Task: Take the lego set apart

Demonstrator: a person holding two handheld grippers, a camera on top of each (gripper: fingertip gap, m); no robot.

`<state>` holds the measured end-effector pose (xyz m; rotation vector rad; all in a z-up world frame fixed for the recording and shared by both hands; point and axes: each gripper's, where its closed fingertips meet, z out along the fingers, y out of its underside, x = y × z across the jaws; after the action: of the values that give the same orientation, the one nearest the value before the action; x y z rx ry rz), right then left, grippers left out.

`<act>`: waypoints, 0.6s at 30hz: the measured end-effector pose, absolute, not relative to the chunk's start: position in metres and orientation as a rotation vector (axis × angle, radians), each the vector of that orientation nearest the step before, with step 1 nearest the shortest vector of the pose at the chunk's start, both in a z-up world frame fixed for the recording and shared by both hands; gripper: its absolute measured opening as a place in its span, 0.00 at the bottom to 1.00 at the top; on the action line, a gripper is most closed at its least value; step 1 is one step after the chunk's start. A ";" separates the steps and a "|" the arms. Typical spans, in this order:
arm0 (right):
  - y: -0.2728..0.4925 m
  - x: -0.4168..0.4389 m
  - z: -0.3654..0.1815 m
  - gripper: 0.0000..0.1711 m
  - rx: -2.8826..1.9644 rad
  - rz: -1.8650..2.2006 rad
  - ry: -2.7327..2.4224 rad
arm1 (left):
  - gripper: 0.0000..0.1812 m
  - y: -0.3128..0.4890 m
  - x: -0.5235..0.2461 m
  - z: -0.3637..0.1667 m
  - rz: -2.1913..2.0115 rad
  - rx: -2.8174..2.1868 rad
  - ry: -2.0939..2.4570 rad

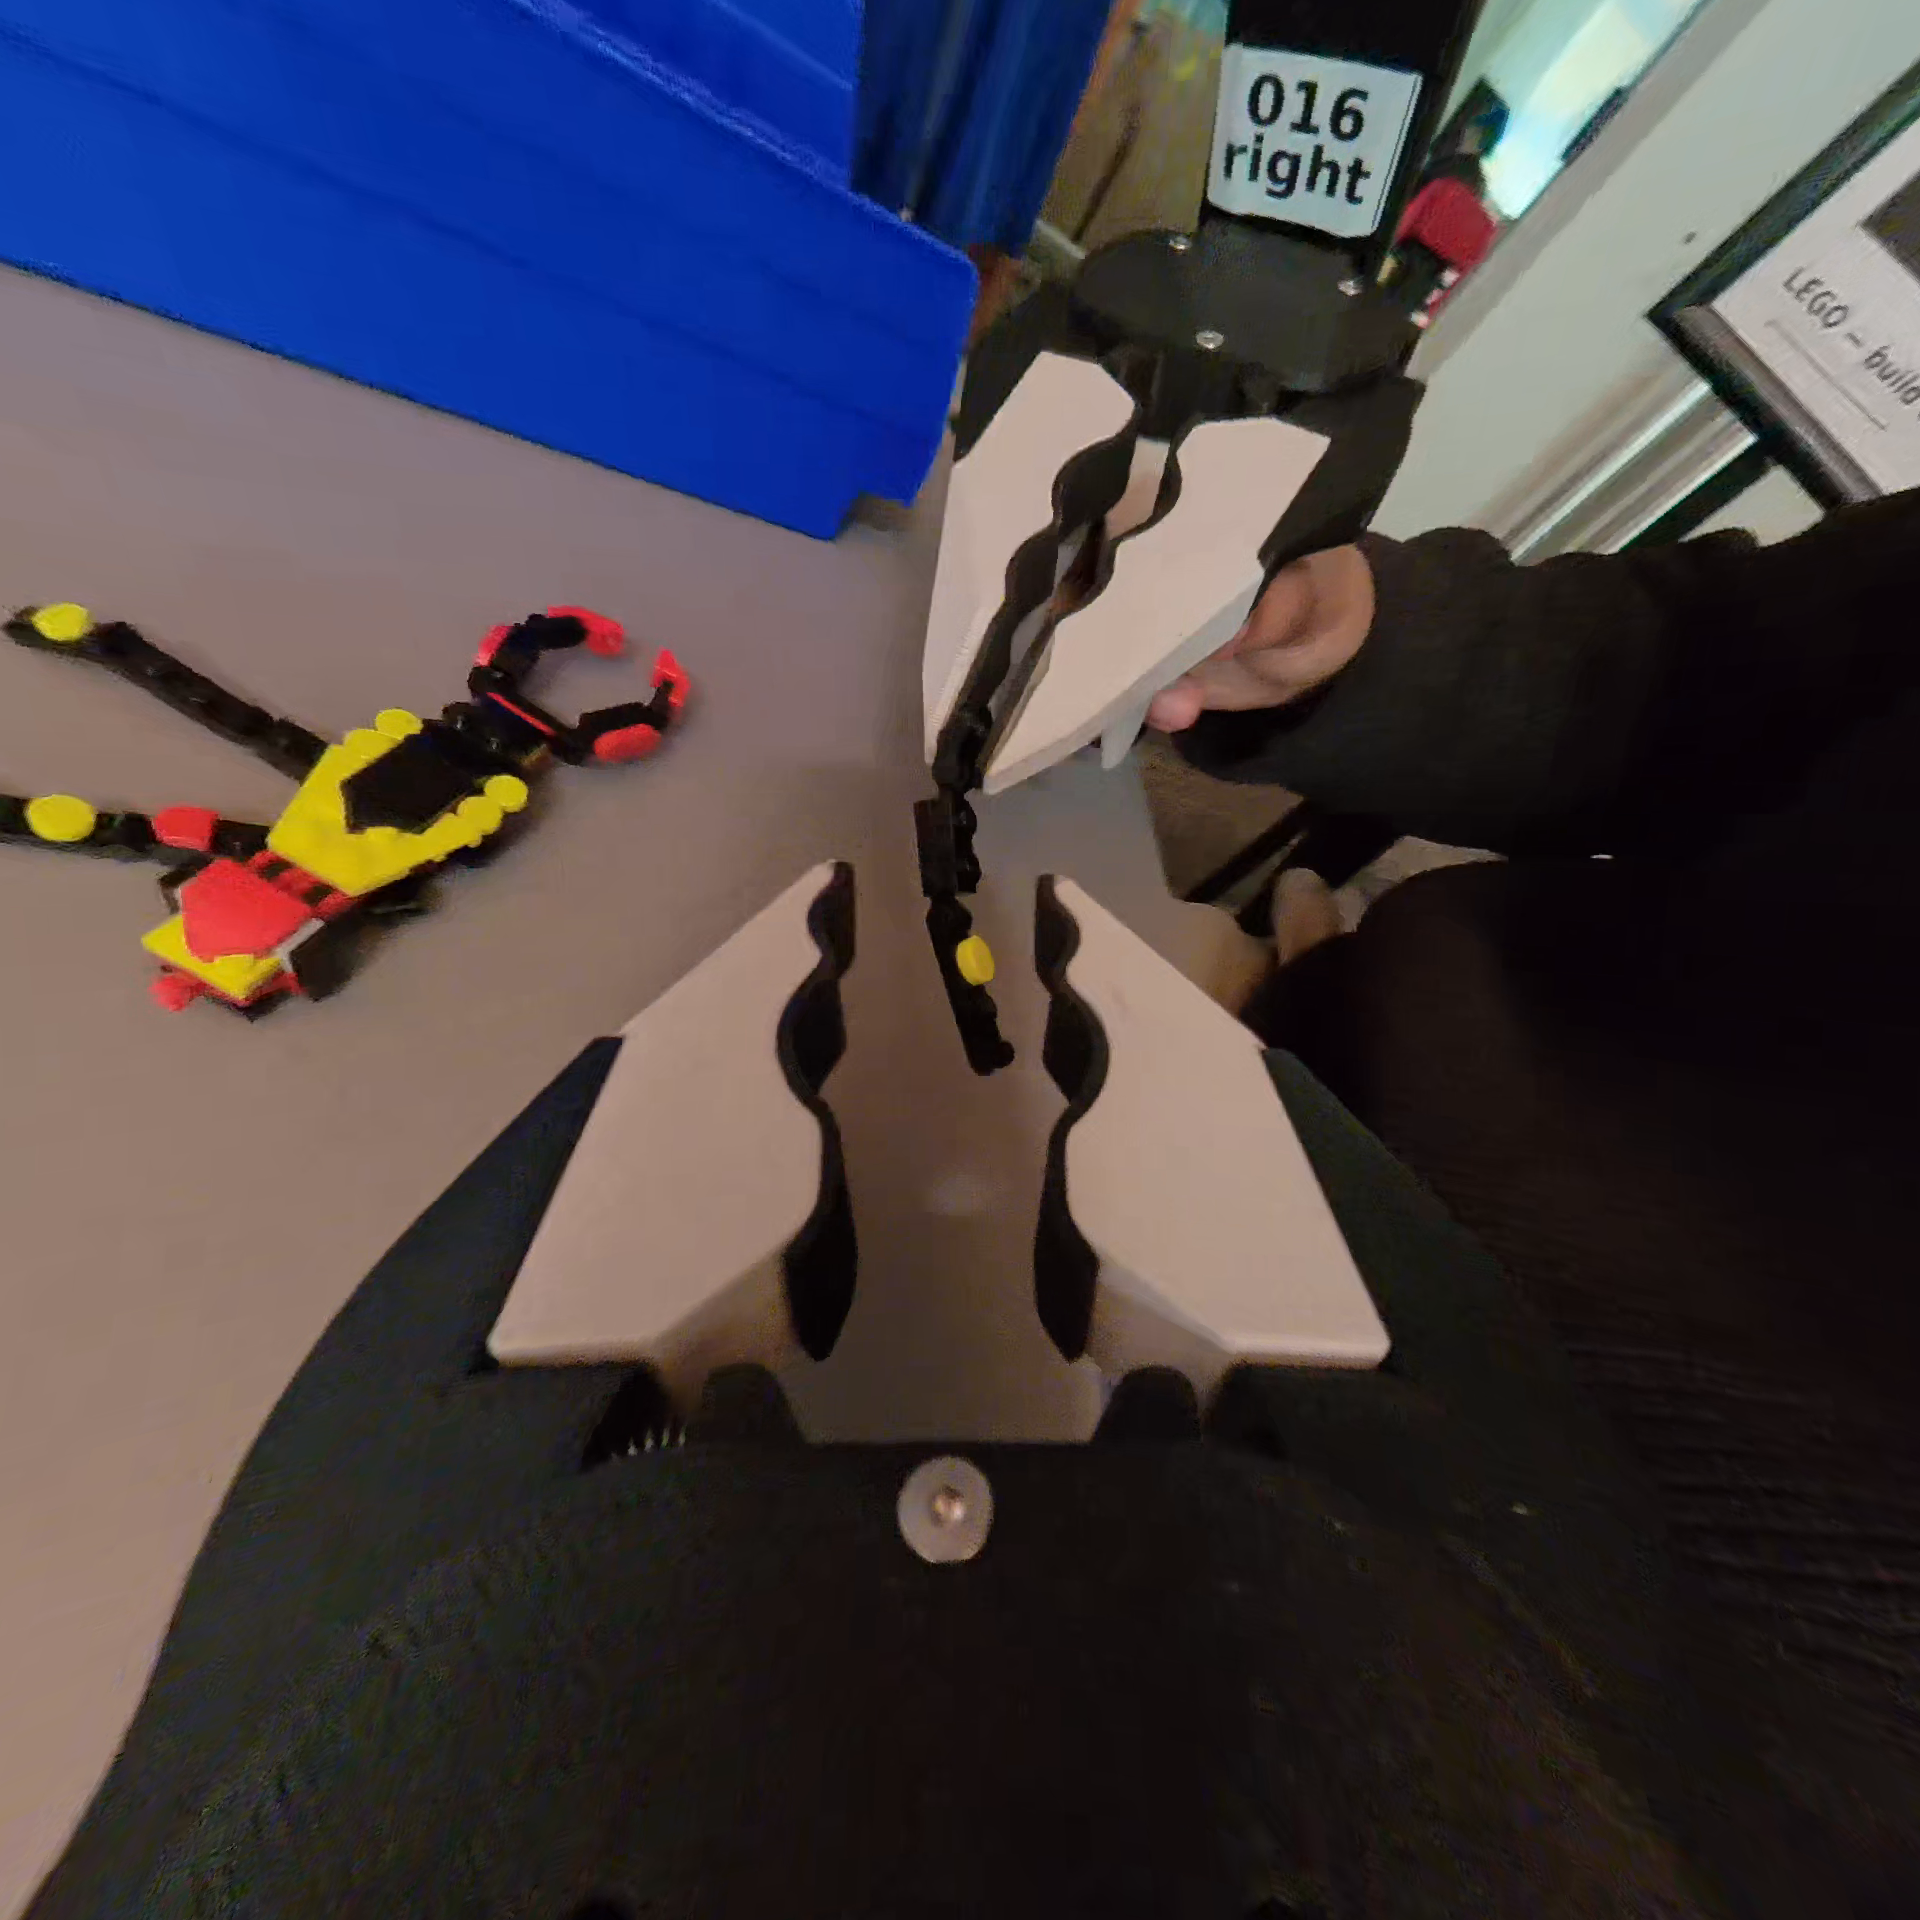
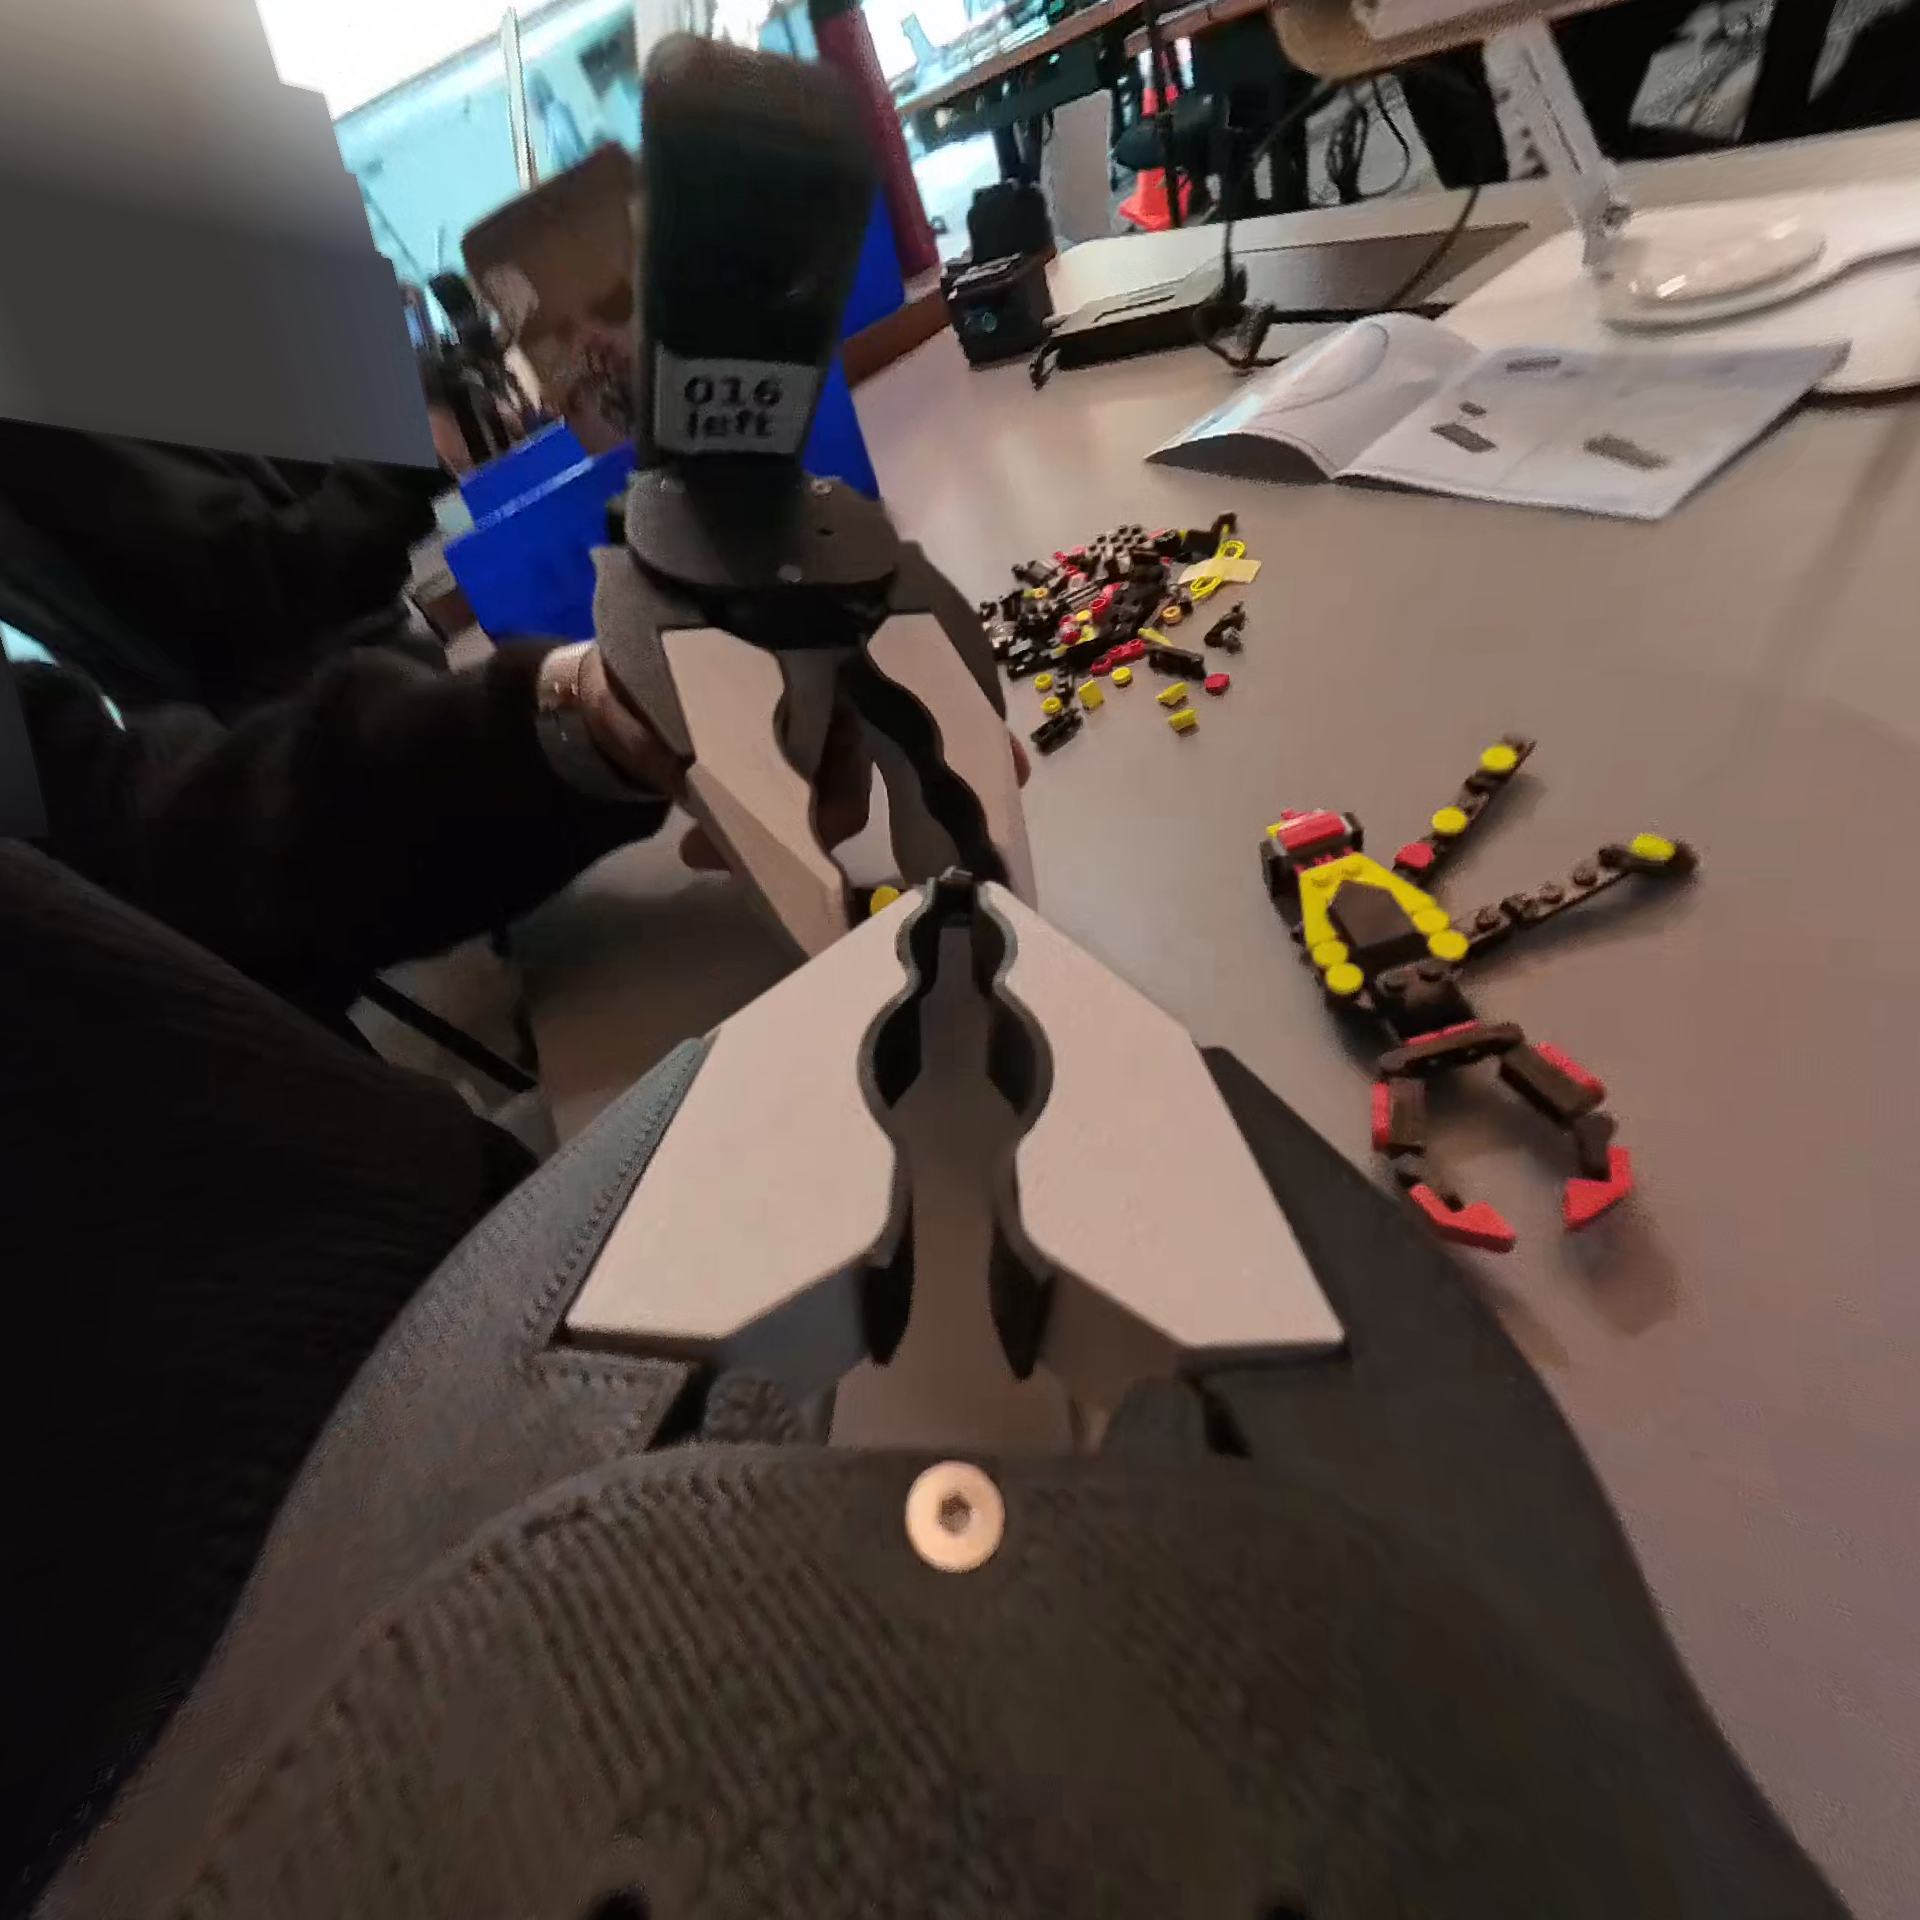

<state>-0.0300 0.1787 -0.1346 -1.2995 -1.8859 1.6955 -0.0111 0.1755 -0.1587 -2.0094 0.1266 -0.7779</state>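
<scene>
A black lego strip with a yellow stud (image 1: 961, 935) hangs in the air above the table's near edge. My right gripper (image 1: 961, 753) is shut on its upper end; in the right wrist view the gripper (image 2: 951, 896) shows the strip's black tip (image 2: 953, 885) pinched between its fingertips. My left gripper (image 1: 943, 881) is open, with a finger on each side of the strip's lower part and not touching it. The black, yellow and red lego model (image 1: 343, 800) lies flat on the grey table, also seen in the right wrist view (image 2: 1382, 935).
A pile of loose lego pieces (image 2: 1122, 613) lies beyond the model. An open booklet (image 2: 1507, 426) lies farther back, near a lamp base (image 2: 1704, 270). Blue bins (image 1: 468, 208) stand at the table's far side. The person's dark sleeves (image 1: 1558, 675) are at the table edge. Both grippers' tips are close together, under 4 cm apart.
</scene>
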 end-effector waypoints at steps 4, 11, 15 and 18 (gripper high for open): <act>0.173 -0.026 -0.130 0.02 -1.148 1.613 -1.929 | 0.04 0.175 -0.010 -0.147 -0.770 -1.951 0.149; 0.170 -0.027 -0.122 0.05 -1.101 1.644 -1.891 | 0.03 0.176 -0.014 -0.142 -0.652 -1.947 0.214; 0.172 -0.026 -0.122 0.02 -1.114 1.640 -1.897 | 0.03 0.175 -0.012 -0.141 -0.676 -1.949 0.213; 0.173 -0.027 -0.112 0.02 -1.159 1.726 -1.827 | 0.04 0.175 -0.011 -0.131 -0.731 -1.914 0.201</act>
<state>-0.0272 0.1729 -0.1115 -1.1595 -1.8269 1.7258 -0.0110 0.1746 -0.1314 -1.9136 0.2011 -0.7306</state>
